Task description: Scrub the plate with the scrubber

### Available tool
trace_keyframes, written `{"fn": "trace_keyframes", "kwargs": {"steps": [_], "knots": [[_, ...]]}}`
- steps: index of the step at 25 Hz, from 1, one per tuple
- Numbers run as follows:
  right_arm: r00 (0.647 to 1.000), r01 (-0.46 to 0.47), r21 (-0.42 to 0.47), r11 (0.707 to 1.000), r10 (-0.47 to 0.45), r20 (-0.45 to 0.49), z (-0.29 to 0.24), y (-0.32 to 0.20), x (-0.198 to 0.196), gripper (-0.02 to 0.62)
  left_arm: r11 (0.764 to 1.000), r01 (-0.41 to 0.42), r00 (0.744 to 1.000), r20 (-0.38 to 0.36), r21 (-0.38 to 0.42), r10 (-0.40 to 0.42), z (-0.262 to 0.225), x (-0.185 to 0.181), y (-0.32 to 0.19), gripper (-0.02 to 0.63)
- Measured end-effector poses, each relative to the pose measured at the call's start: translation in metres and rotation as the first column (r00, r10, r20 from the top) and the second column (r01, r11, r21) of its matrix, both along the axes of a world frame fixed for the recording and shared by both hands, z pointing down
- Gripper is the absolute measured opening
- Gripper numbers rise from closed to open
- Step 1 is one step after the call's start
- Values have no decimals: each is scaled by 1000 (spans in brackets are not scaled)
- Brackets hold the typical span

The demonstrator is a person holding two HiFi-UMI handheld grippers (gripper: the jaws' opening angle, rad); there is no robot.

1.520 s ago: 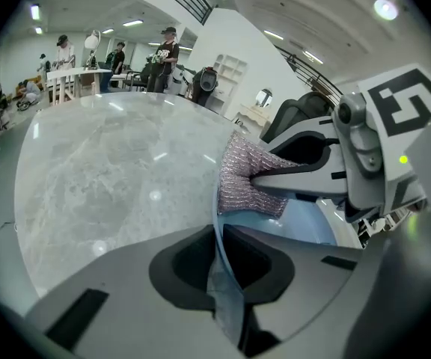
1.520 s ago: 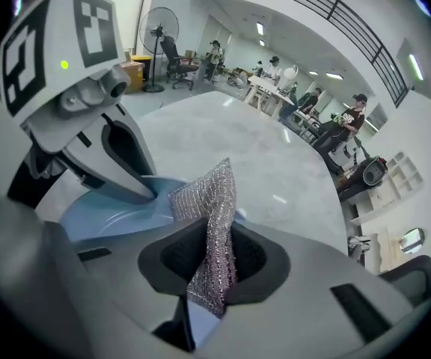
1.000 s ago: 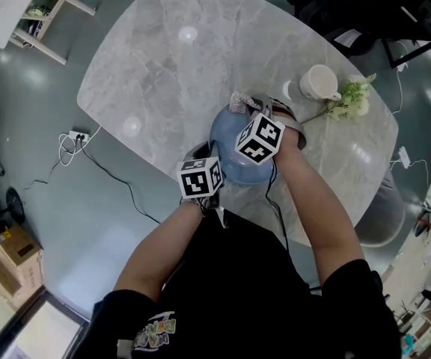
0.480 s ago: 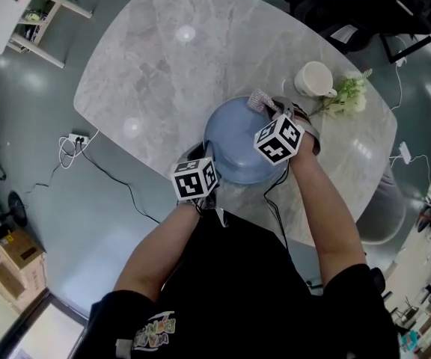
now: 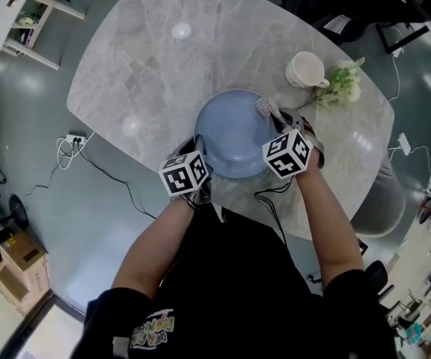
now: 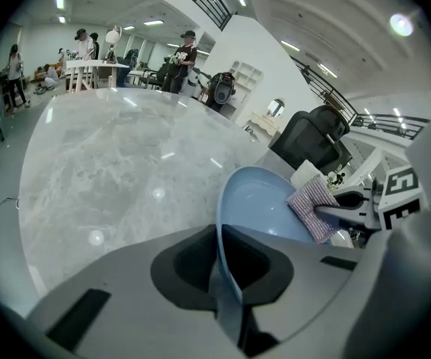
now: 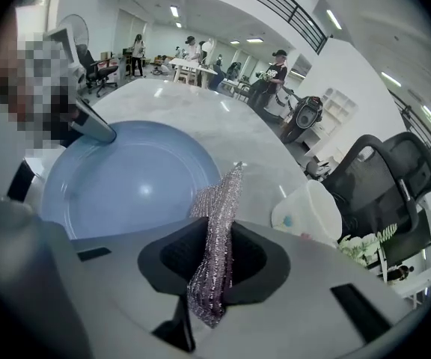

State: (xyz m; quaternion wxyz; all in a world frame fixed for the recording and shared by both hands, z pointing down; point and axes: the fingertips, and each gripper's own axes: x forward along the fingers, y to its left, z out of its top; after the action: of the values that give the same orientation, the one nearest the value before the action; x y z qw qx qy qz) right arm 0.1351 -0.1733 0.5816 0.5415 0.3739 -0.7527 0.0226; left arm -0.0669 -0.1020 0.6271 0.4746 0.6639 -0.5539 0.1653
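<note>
Plate clamped, scrubber at its rim.
The blue plate (image 5: 234, 129) was seen on the grey marble table (image 5: 148, 58), its near rim pinched by the left gripper (image 6: 224, 268) (jaws had just been closing on it). The silver scrubber (image 7: 219, 223) was clamped in the right gripper (image 7: 212, 275), held at the plate's right edge, near the white cup (image 5: 303, 71).

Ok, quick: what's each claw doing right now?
Left claw: shut on the plate rim, jaws have just been closing tighter.
Right claw: shut on the scrubber.
</note>
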Motion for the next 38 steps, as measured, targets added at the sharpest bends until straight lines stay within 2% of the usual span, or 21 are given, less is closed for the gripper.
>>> {"fn": "trace_keyframes", "kwargs": {"steps": [12,17,25,29,34,38], "knots": [[981,-82,-63,995,92,174,-1,55,-4,77,999,36,999,4,-3,-36,0,1,-3,34],[956,-103,-120,987,132,261,0,79,-24,75,999,48,999,-1,-4,-48,0,1,-2,34],[892,-118,-256,959,216,396,10,101,-71,74,998,59,998,-10,-3,-59,0,2,-4,34],[880,-96,-294,951,219,421,13,102,-97,74,998,66,998,-12,-4,-66,-1,2,-4,34],[897,-54,-291,955,174,406,14,99,-128,74,997,72,997,-19,-7,-72,-2,1,-4,34],[886,-94,-325,941,228,404,23,94,-131,74,997,73,997,-36,-17,-73,-1,0,-5,34]]}}
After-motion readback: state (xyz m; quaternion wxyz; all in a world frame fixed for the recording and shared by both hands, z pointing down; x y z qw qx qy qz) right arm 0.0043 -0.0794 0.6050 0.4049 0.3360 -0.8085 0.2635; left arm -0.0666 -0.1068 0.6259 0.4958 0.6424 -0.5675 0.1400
